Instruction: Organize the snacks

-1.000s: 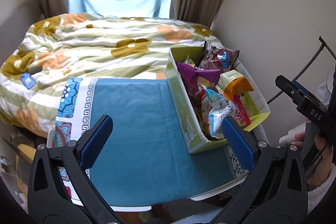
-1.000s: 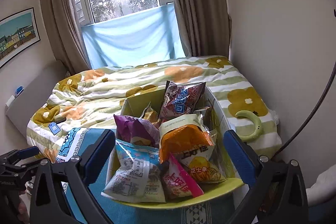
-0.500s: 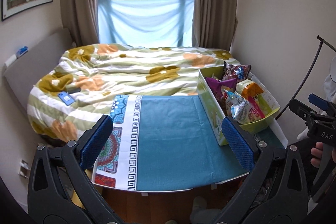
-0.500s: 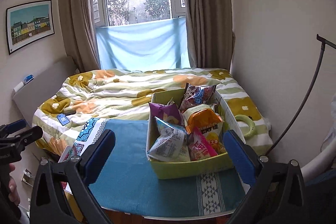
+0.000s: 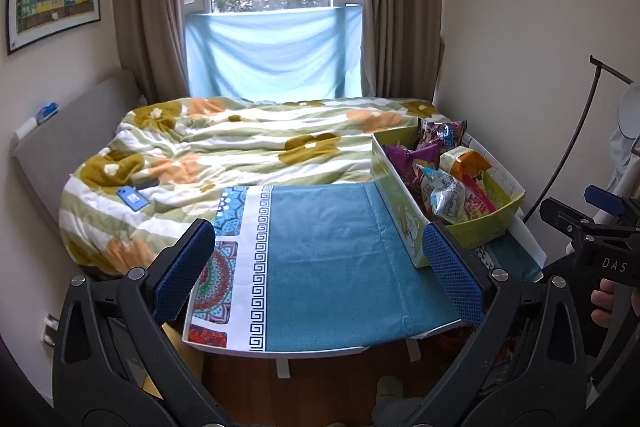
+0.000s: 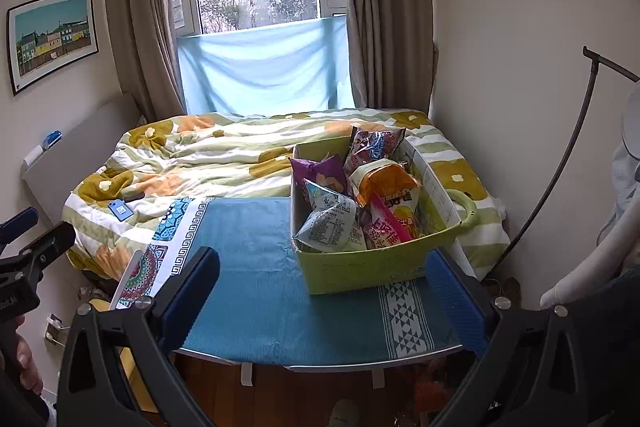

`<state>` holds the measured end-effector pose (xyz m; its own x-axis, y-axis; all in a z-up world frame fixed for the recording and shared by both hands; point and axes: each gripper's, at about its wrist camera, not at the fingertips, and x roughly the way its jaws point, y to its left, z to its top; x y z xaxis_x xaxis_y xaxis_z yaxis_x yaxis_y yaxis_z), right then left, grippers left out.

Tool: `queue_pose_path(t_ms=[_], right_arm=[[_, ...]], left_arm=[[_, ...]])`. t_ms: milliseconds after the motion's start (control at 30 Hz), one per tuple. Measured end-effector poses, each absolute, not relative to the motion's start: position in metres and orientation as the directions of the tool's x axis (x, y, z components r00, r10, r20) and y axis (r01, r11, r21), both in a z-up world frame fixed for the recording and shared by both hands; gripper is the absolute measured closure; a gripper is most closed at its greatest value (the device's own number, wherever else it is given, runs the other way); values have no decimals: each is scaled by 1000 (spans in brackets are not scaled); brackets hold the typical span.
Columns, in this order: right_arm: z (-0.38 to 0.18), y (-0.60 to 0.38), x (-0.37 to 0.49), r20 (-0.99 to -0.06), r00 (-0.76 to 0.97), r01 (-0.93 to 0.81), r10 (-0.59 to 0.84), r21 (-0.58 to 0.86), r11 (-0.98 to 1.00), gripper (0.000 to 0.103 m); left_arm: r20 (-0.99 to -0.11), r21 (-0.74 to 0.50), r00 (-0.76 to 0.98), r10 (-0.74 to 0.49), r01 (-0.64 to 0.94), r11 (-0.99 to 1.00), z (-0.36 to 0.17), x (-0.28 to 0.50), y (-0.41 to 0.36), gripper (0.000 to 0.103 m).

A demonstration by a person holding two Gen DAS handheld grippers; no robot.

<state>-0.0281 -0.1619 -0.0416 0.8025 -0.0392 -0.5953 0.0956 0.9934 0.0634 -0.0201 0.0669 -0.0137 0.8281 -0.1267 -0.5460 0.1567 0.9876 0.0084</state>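
Note:
A green cardboard box [image 6: 360, 269] stands at the right end of a low table covered by a blue cloth [image 6: 256, 267]. It holds several snack bags: a purple bag [image 6: 318, 171], an orange bag [image 6: 386, 179], a pale blue bag [image 6: 330, 223] and a pink packet [image 6: 390, 227]. The box also shows in the left wrist view [image 5: 400, 211]. My left gripper [image 5: 320, 267] is open and empty, back from the table's near edge. My right gripper [image 6: 324, 287] is open and empty, back from the box.
A bed with a flowered green and white quilt [image 5: 240, 147] lies behind the table, with a blue card [image 5: 132, 197] on it. A wall is close on the right. A wooden floor [image 6: 312, 395] lies below the table's front edge. A curved stand [image 6: 560, 163] rises at the right.
Both grippers have pulled back and up from the table and box. The box now looks smaller and the whole table shows. Both stay open and empty.

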Motion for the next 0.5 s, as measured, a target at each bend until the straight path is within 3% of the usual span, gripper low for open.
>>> queue_pose_path(t_ms=[500], right_arm=[[-38,-161,-30,-587,808,104,-53,54,993,0]], left_arm=[[-546,-4,826,-144,169,986,-13,-18,65,1]])
